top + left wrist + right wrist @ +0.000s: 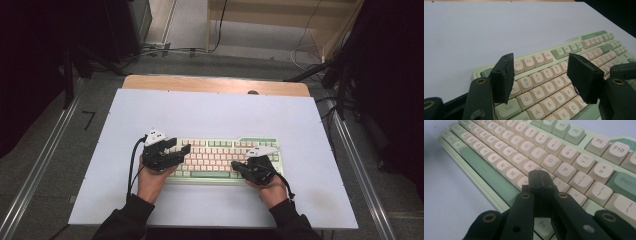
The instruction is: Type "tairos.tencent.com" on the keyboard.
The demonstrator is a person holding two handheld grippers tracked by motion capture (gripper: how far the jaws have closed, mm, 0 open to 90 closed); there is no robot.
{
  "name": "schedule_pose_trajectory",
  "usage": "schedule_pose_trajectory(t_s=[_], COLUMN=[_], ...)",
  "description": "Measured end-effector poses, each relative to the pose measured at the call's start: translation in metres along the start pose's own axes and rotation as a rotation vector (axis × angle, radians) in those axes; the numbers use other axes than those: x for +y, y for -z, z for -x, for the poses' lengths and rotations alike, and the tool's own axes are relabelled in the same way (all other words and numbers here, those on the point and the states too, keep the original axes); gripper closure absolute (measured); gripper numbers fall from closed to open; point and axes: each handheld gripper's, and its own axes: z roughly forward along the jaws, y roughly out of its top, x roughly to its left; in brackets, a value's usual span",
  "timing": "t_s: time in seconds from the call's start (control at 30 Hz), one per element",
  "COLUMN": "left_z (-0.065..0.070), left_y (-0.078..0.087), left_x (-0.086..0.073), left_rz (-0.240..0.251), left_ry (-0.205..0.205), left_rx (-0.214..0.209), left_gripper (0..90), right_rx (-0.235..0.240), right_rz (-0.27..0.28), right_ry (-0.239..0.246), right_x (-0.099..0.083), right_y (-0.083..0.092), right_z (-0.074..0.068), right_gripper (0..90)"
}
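Bright even light on the table (pixel 210 107), dark surroundings, soft shadows, perhaps slight blur close up.

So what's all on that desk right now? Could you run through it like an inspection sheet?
Surface: pale blue-white table top, with a wooden strip along its far edge.
Job's things: green and cream keyboard, lying flat near the person's side.
Clutter: nothing seen on the table top.
Grippers: left gripper open, jaws apart above the keyboard's left end; right gripper shut, its tip over the keys near K and M.
Cables: a black cable trails from the left gripper; more cables lie on the floor beyond.
Surroundings: grey floor, metal rails at both sides, dark curtains.
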Motion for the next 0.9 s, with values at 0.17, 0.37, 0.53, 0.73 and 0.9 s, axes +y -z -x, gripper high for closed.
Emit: schedule_pose_trajectory(t_s=[0.17, 0.37, 0.53, 0.73, 0.9], left_z=[0.000, 0.001, 0.005, 0.012, 0.021], left_y=[0.001, 0.000, 0.000, -0.004, -0.007], left_x=[0.000, -0.001, -0.003, -0.007, -0.011], left_rz=[0.001, -0.003, 0.001, -0.056, -0.096], left_ry=[-0.003, -0.008, -0.031, -0.072, -0.106], left_rx=[-0.001, -0.005, -0.031, -0.138, -0.156], left_gripper=[39.2, 39.9, 51.9, 90.0, 90.0], right_rx=[0.002, 0.003, -0.035, -0.045, -0.045], right_rz=[0.000, 0.115, 0.143, 0.146, 0.144], right_ry=[0.003, -0.030, -0.078, -0.097, -0.090], right_x=[-0.001, 0.004, 0.005, 0.005, 0.005], right_y=[-0.001, 0.012, 0.014, 0.014, 0.014], right_z=[0.000, 0.004, 0.012, 0.015, 0.014], right_gripper=[87.6, 48.7, 31.9, 32.0, 32.6])
